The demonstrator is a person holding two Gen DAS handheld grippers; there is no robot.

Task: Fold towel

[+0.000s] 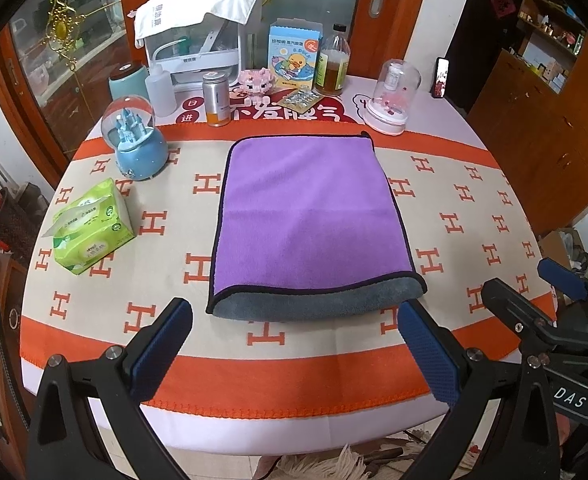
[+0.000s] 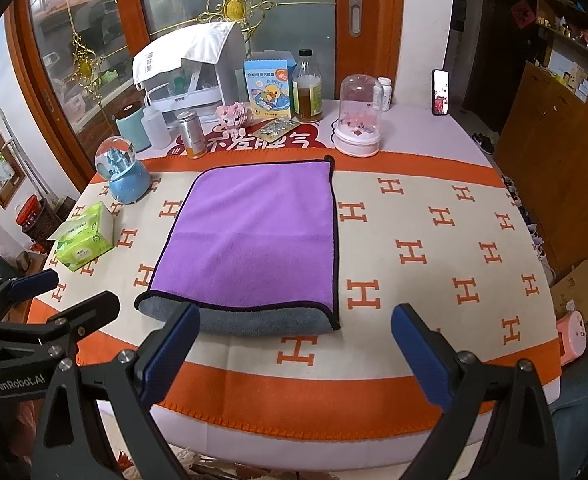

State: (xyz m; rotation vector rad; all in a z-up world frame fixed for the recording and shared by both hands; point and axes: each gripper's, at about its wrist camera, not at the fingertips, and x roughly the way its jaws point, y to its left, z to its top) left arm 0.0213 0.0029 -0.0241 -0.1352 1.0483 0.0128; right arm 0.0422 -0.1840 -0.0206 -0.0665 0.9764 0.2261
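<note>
A purple towel with a grey underside and black hem lies folded flat in the middle of the table; its grey lower layer sticks out along the near edge. It also shows in the right wrist view. My left gripper is open and empty, hovering just before the towel's near edge. My right gripper is open and empty, near the towel's near right corner. Each gripper shows at the edge of the other's view: the right one and the left one.
An orange and cream cloth covers the table. A green tissue pack and a blue snow globe stand at the left. Bottles, a box, a glass dome and a phone line the back.
</note>
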